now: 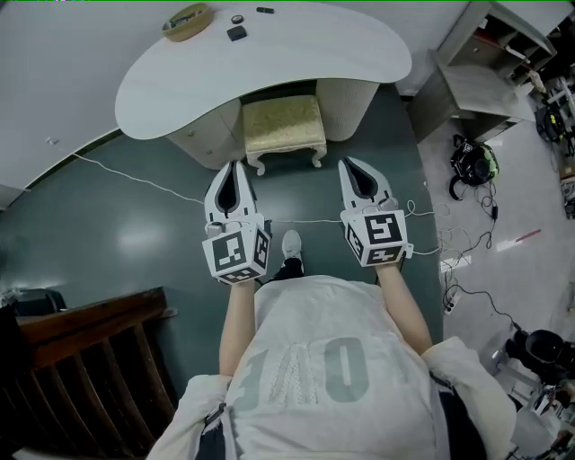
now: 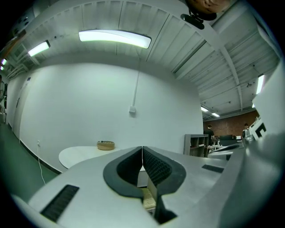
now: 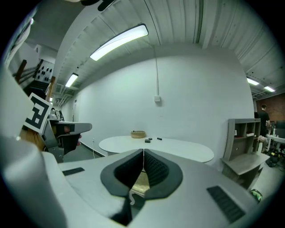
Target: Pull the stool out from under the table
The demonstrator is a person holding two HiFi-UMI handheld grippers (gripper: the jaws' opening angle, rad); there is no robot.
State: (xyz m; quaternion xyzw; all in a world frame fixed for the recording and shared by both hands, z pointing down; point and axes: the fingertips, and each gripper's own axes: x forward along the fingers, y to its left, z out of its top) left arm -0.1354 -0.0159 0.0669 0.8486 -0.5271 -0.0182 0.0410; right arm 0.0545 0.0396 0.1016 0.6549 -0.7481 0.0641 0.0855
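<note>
1. Under the white kidney-shaped table (image 1: 269, 72), in the gap btwn its two cabinets, stands the stool (image 1: 284, 126). It has a pale gold cushion & white curved legs. Its back part is beneath the top; its front edge & front legs are out on the dark floor (image 1: 126, 234).
2. Head view: left gripper (image 1: 235, 167) & right gripper (image 1: 347, 163) are side by side, tips toward the stool. The left is near its front-left leg, the right off its front-right corner. Neither touches it.
3. Left gripper view: jaws fully together, pads meeting at the tips, nothing btwn them. A bit of gold cushion shows through the notch behind the pads.
4. Right gripper view: jaws closed the same way & empty, w/ cushion & a white leg glimpsed below.
5. Head view only: the person's shoe (image 1: 292, 244), a thin white cable (image 1: 135, 177) across the floor, headphones (image 1: 472, 164) at right, a dark wooden chair back (image 1: 90, 359) lower left.
6. Gripper views only: ceiling strip light (image 2: 115, 38) & a wall box (image 2: 132, 110) above the table.
7. The woven basket (image 1: 188, 20) on the tabletop shows in all three views. The small dark items (image 1: 236, 33) beside it show in the head & right gripper views.
</note>
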